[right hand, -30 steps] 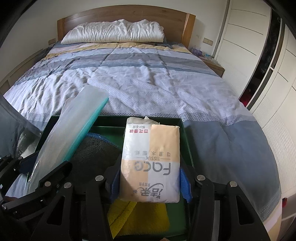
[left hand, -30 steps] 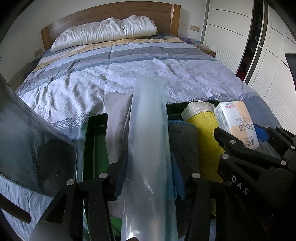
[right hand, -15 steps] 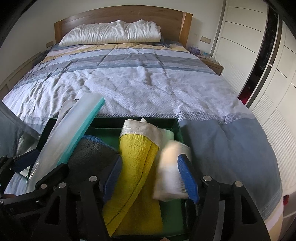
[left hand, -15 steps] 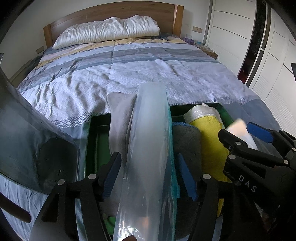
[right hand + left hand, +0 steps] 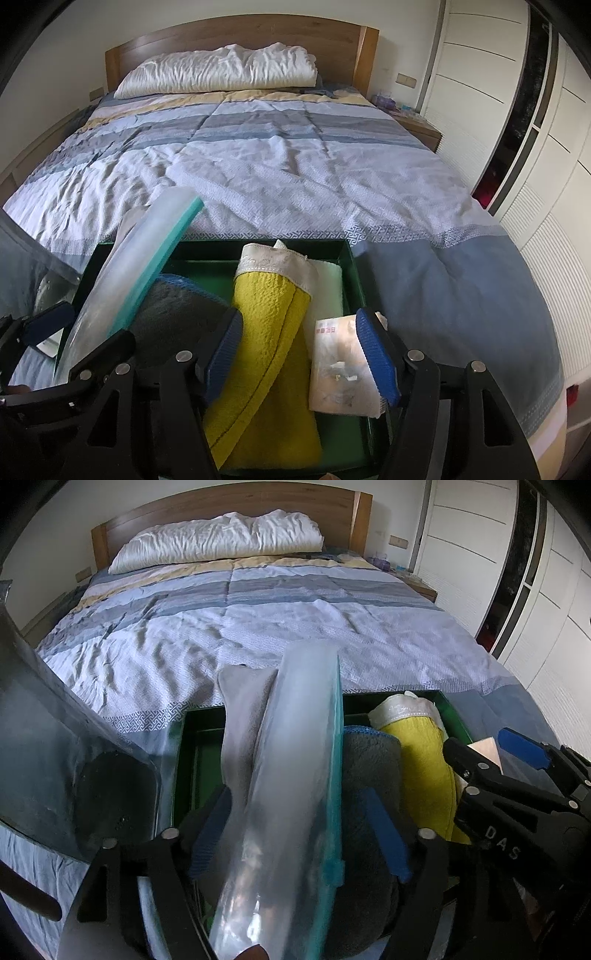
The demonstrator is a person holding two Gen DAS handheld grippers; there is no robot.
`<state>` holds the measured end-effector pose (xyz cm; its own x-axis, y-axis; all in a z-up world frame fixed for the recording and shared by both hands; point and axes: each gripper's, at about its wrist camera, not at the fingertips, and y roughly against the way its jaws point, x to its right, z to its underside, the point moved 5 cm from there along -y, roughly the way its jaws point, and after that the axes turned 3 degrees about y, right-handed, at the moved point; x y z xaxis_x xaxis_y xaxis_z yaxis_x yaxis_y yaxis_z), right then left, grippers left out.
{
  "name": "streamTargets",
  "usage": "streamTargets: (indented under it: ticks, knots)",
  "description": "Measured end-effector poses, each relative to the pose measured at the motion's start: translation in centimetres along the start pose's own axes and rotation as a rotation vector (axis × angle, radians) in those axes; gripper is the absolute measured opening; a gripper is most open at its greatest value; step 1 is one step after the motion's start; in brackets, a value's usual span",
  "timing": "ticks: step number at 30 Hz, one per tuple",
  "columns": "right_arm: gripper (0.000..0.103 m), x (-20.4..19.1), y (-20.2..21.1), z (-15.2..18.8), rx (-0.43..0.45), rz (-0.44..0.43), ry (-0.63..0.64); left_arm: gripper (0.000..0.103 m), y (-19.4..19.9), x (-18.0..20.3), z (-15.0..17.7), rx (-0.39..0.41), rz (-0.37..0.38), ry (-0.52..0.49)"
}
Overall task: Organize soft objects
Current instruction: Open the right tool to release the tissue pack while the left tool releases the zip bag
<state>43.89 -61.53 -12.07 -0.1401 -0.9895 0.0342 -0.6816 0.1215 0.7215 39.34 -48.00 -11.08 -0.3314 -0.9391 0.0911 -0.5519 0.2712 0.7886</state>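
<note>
A green box point(image 5: 351, 266) on the bed takes soft goods stood on edge, saving room. The left gripper point(image 5: 299, 834), jaws parted, apparently brackets a clear zip bag point(image 5: 295, 775); the right gripper point(image 5: 301, 354) gapes above yellow towel point(image 5: 266, 332) and tissue pack point(image 5: 340, 369)

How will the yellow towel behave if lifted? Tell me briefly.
The yellow towel would probably go floppy, since it lies folded and curved in the green box. Its nubby weave suggests good grip. It looks light.

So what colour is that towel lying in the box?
Bright yellow towel, with a whitish band at its far end; the right wrist view shows it best, inside the dark green box.
</note>
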Motion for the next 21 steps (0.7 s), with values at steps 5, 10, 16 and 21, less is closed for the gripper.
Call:
streamTargets:
  ticks: [5,10,16,21]
  knots:
    - [0.069,0.3,0.5,-0.1,0.009,0.009,-0.007,0.08,0.3,-0.1,-0.2,0.008,-0.003,0.009]
    - [0.07,0.7,1.2,-0.2,0.024,0.013,-0.021,0.086,0.6,-0.4,-0.5,0.019,0.002,0.025]
    - [0.074,0.8,2.1,-0.4,0.04,0.018,-0.036,0.087,1.1,-0.5,-0.9,0.031,0.001,0.024]
    - [0.079,0.9,2.8,-0.5,0.051,0.03,-0.043,0.087,1.5,-0.6,-1.0,0.038,0.003,0.028]
